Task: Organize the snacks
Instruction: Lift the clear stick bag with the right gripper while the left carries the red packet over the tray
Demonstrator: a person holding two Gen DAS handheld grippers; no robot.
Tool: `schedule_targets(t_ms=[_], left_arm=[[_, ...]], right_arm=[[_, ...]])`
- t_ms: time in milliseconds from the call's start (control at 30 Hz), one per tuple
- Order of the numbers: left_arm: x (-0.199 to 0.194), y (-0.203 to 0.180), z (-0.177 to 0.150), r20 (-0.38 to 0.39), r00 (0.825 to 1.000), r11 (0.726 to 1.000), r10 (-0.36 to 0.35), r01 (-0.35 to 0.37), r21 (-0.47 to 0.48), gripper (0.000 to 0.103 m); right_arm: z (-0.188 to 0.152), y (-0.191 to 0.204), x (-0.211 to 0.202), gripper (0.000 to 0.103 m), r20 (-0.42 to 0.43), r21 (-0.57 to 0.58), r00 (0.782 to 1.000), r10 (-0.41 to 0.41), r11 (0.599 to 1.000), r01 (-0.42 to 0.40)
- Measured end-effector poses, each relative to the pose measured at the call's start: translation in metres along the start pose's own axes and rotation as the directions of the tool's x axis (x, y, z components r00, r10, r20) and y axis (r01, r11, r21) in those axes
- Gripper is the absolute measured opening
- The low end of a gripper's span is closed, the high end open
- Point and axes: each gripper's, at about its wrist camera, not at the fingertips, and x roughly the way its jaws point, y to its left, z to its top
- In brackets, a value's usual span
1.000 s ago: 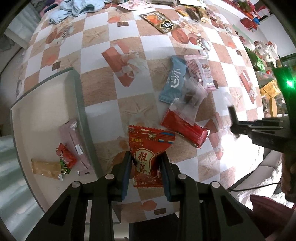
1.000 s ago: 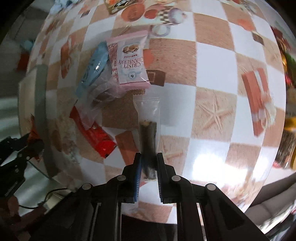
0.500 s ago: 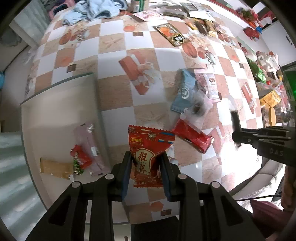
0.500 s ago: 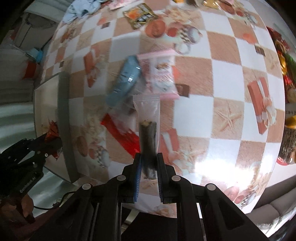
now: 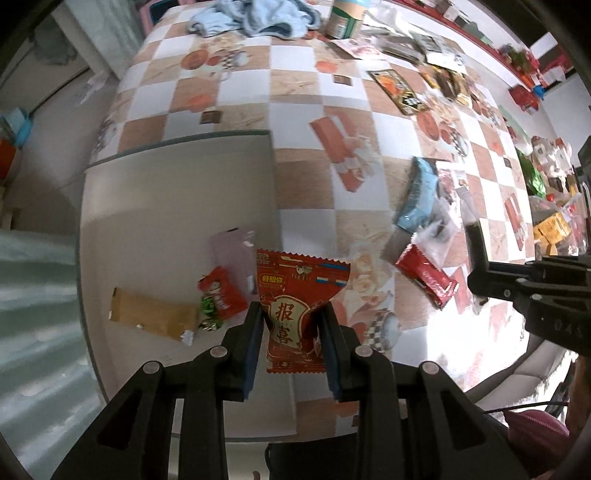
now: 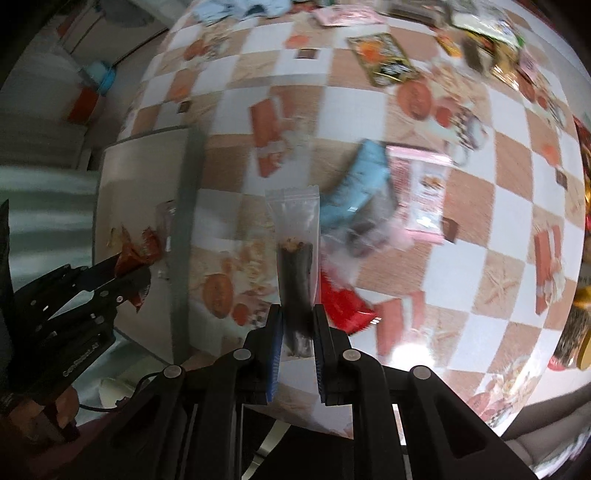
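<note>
My left gripper [image 5: 291,317] is shut on a red snack packet with gold Chinese characters [image 5: 295,291], held above the right rim of a white tray [image 5: 177,184]. The tray holds a tan packet [image 5: 151,314], a small red candy [image 5: 221,291] and a pale pink packet [image 5: 232,247]. My right gripper [image 6: 297,314] is shut on a clear wrapper with a dark bar inside [image 6: 295,258], held high over the checkered table [image 6: 369,103]. Below lie a blue packet [image 6: 358,184], a pink packet [image 6: 421,192] and a red bar [image 6: 343,302].
The left gripper also shows at the left of the right wrist view [image 6: 122,277], over the tray [image 6: 140,177]. The right gripper shows at the right of the left wrist view [image 5: 476,258]. More snack packs [image 5: 402,92], a can [image 5: 343,18] and a blue cloth [image 5: 258,18] lie far back.
Both grippers have risen and moved left with their packets. The left gripper now hangs over the tray's right rim; the tray fills more of both views.
</note>
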Motion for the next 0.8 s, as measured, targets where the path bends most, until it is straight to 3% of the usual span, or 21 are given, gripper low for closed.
schedule_targets(t_ms=[800], left_arm=[[-0.004, 0.083, -0.020, 0.021, 0.999, 0.984, 0.041, -0.037, -0.175, 0.033]], right_arm=[[0.030, 0.112, 0.022, 0.017, -0.034, -0.237, 0.999, -0.036, 0.971, 0.027]])
